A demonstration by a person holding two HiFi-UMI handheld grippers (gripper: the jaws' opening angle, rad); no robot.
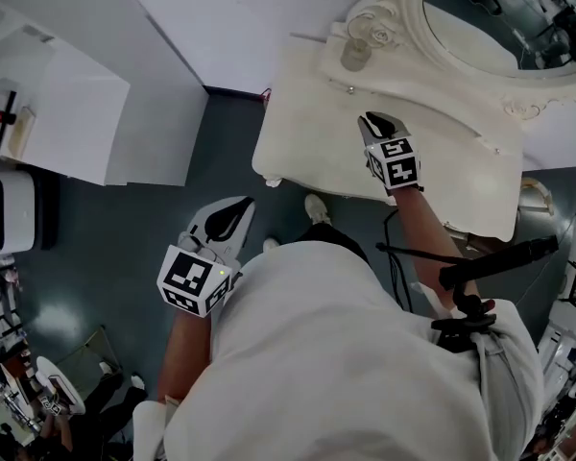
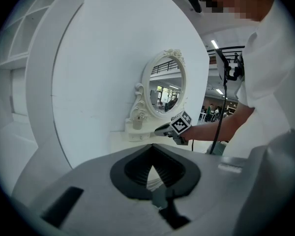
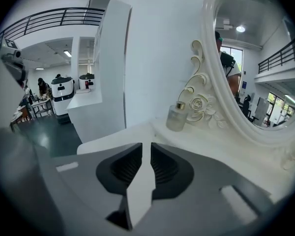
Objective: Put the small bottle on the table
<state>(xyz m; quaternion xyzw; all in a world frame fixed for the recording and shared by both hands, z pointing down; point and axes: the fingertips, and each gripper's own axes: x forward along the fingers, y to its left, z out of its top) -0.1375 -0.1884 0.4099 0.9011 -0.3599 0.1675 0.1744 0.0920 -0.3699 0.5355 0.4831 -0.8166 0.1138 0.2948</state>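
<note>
The small clear bottle [image 1: 355,52] with a gold cap stands upright at the back of the white dressing table [image 1: 307,137], beside the mirror's carved frame. In the right gripper view the bottle [image 3: 177,117] is ahead of the jaws and apart from them. My right gripper [image 1: 377,121] hovers over the table top, its jaws [image 3: 146,144] nearly together with a narrow slit and nothing between them. My left gripper [image 1: 232,209] hangs over the dark floor left of the table, its jaws [image 2: 152,149] meeting at the tips, empty. From there the bottle [image 2: 137,123] and the right gripper [image 2: 160,130] show.
An oval mirror [image 1: 499,17] in an ornate white frame rises behind the table. A white wall panel [image 1: 163,75] and a white cabinet [image 1: 48,113] stand to the left. Dark floor [image 1: 106,257] lies under the left gripper. A black cable [image 1: 396,267] hangs by the right arm.
</note>
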